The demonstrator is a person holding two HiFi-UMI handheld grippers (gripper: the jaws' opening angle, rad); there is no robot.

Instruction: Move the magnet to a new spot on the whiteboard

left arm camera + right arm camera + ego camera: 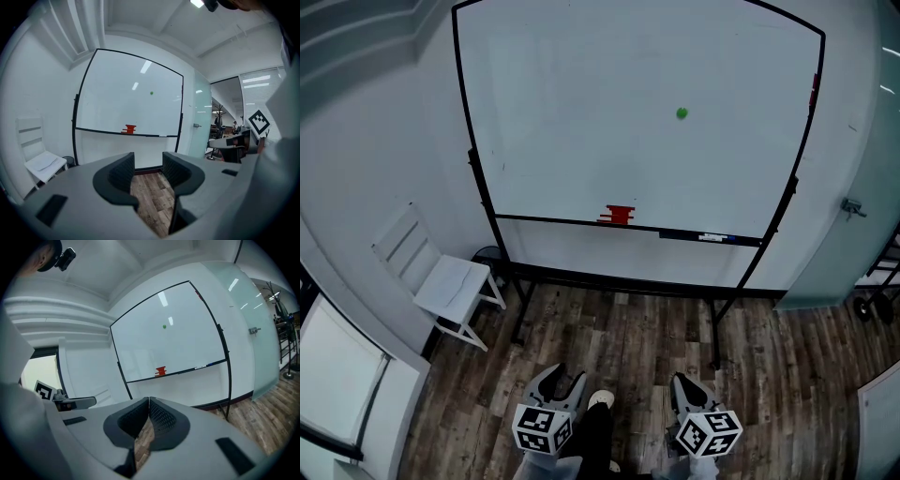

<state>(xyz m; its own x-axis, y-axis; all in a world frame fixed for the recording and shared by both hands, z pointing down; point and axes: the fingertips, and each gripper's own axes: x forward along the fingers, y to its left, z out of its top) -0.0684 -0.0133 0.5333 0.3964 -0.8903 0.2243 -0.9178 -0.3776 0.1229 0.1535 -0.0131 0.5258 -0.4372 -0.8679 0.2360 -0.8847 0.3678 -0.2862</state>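
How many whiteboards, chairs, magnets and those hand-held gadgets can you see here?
White whiteboard on a black stand: 1
White slatted chair: 1
Green round magnet: 1
Left hand-held gripper and right hand-held gripper: 2
Total: 5

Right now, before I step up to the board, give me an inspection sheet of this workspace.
Surface: whiteboard, upright on a black stand.
Job's things: green magnet, on the board's upper right part.
Clutter: red object and marker on the board's tray.
Grippers: left claw open, empty; right claw shut, empty; both well short of the board.
Cables: nothing seen.
Surroundings: white chair left of the board; wooden floor; glass door on the right.
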